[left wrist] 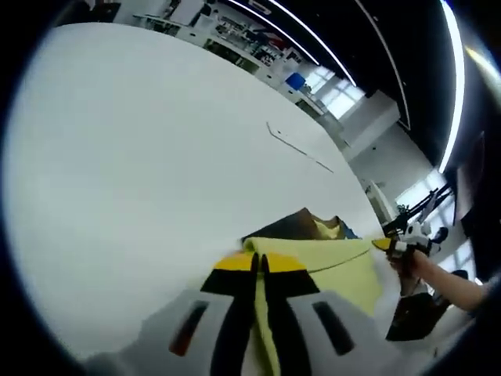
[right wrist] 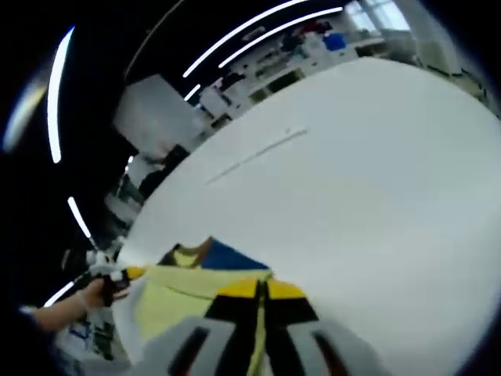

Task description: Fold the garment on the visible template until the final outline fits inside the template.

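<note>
Currently I hold both tongs, left tongs [left wrist: 261, 265] and right tongs [right wrist: 261, 288], clenched on the yellow garment [left wrist: 337, 266] at lower frame, over the white table [left wrist: 156, 157].

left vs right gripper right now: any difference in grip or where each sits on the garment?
Little differs. The left gripper pinches one end of the yellow garment's folded edge; the right gripper pinches the opposite end. In the left gripper view the cloth stretches off to the right, toward the right gripper; in the right gripper view it stretches left. Shared: both have yellow-tipped black fingers shut on the cloth, holding it over the white table.
</note>
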Motion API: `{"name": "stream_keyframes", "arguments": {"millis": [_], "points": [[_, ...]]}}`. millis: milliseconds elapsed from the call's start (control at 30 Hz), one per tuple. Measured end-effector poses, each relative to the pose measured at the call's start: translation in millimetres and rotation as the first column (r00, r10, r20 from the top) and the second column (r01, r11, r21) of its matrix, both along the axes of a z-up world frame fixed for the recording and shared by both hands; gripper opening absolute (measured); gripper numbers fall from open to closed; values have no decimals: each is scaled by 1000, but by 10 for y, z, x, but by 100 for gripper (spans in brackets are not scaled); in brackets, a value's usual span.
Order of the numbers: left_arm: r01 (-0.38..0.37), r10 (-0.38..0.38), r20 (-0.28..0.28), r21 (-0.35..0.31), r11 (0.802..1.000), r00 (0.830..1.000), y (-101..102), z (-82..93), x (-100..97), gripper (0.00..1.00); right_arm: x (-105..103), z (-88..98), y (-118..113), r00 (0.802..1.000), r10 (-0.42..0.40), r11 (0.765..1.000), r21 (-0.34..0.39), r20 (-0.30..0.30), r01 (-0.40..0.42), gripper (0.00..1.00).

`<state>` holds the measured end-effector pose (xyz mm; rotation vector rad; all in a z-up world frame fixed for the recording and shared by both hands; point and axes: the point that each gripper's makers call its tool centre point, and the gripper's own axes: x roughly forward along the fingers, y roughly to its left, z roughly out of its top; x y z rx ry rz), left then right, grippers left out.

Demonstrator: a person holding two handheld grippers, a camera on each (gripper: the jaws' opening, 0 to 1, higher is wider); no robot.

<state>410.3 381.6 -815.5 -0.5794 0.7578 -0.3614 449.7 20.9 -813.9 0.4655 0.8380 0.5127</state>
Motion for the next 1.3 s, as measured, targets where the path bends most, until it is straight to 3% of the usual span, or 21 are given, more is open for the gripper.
{"name": "stream_keyframes", "arguments": {"millis": [100, 200, 267, 367, 433, 500, 667, 867, 1000, 1300], "points": [[40, -40, 18, 9, 999, 999, -37, 26, -22, 7, -46, 28, 26, 999, 32, 999, -8, 18, -32, 2], [90, -90, 31, 8, 996, 995, -101, 52, -75, 18, -114, 52, 57, 996, 72, 997, -15, 45, -71, 15], [162, -164, 52, 35, 986, 985, -162, 65, -142, 24, -155, 59, 68, 994, 94, 995, -29, 58, -93, 19], [246, -253, 66, 101, 964, 965, -222, 49, -248, 40, -177, 35, 68, 984, 150, 988, -63, 98, -145, 33], [276, -284, 69, 111, 955, 956, -283, 64, -334, 48, -173, 31, 64, 978, 178, 983, -72, 107, -171, 45], [307, -317, 83, 111, 945, 945, -304, 90, -369, 51, -191, 59, 73, 969, 204, 977, -84, 138, -194, 50], [352, -366, 99, 136, 926, 925, -296, 107, -370, 74, -231, 40, 66, 968, 219, 974, -89, 122, -209, 75], [394, -409, 125, 127, 910, 904, -339, 148, -396, 81, -355, 23, 108, 950, 282, 956, -127, 134, -266, 94], [416, -430, 135, 121, 901, 893, -403, 182, -424, 82, -401, 55, 190, 935, 318, 946, -124, 156, -301, 95], [432, -443, 131, 103, 896, 887, -495, 169, -409, 80, -450, 75, 354, 928, 337, 941, -101, 160, -324, 90]]}}
